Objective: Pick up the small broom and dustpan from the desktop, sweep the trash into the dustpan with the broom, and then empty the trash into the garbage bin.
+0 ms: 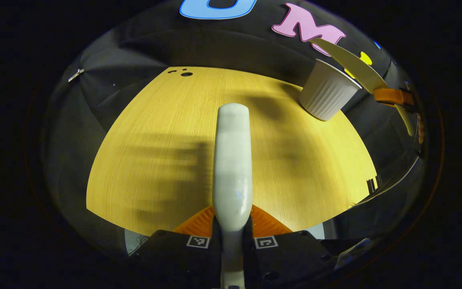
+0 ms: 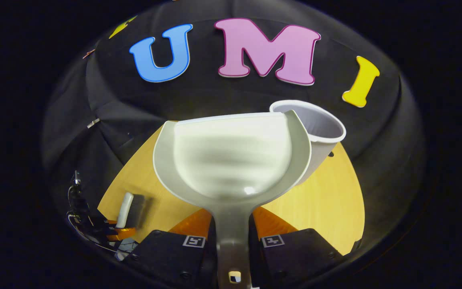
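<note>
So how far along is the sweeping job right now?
Both tools are picked up: the left gripper is shut on the broom, and the right gripper is shut on the dustpan. I see no trash on the desk or in the pan, so sweeping looks done. The pan is raised near the white bin, so emptying seems under way or just finished; I can't tell which.
</note>
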A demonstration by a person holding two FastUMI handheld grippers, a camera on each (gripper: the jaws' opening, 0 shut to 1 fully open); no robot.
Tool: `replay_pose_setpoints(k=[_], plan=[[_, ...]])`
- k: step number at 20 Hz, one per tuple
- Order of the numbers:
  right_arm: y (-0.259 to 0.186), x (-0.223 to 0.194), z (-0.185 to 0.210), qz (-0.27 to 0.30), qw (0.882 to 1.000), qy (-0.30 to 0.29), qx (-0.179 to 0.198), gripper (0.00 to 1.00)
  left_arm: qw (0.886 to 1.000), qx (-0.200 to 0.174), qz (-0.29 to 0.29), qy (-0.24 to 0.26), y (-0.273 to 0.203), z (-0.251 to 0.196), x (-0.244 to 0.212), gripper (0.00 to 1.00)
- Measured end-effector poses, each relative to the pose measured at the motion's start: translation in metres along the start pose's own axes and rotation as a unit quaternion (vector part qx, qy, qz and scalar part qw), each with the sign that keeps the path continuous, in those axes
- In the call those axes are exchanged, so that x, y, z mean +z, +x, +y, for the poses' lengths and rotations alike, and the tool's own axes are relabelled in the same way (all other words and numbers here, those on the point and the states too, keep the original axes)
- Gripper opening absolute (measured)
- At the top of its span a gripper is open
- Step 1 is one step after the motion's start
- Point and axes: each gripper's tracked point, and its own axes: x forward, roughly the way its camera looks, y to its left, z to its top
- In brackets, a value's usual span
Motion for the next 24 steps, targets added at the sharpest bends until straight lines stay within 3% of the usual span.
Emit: replay_pose_setpoints(k=[2,5,12,19,20,21,24], plan=[[0.002,-0.019,0.004,0.023,1.0,0.002,0.003,0.36,1.0,0.004,0.007,0.008,0.008,0.0,-0.001,0.27],[0.004,-0.049,0.013,0.07,0.997,0.026,0.016,0.31,1.0,0.003,0.026,0.003,0.023,-0.003,0.001,0.27],[0.009,-0.095,0.006,0.145,0.987,0.063,-0.004,0.36,0.995,0.06,0.07,0.041,0.062,0.009,0.02,0.27],[0.014,-0.112,0.012,0.189,0.976,0.106,-0.009,0.36,0.988,0.091,0.113,0.051,0.089,0.007,0.03,0.27],[0.013,-0.114,0.012,0.192,0.976,0.099,-0.008,0.41,0.987,0.095,0.117,0.057,0.093,0.006,0.031,0.28],[0.015,-0.116,0.012,0.195,0.977,0.089,-0.01,0.36,0.986,0.098,0.121,0.063,0.093,0.005,0.031,0.28],[0.015,-0.117,0.014,0.201,0.976,0.082,0.004,0.36,0.985,0.096,0.128,0.067,0.094,0.0,0.03,0.3]])
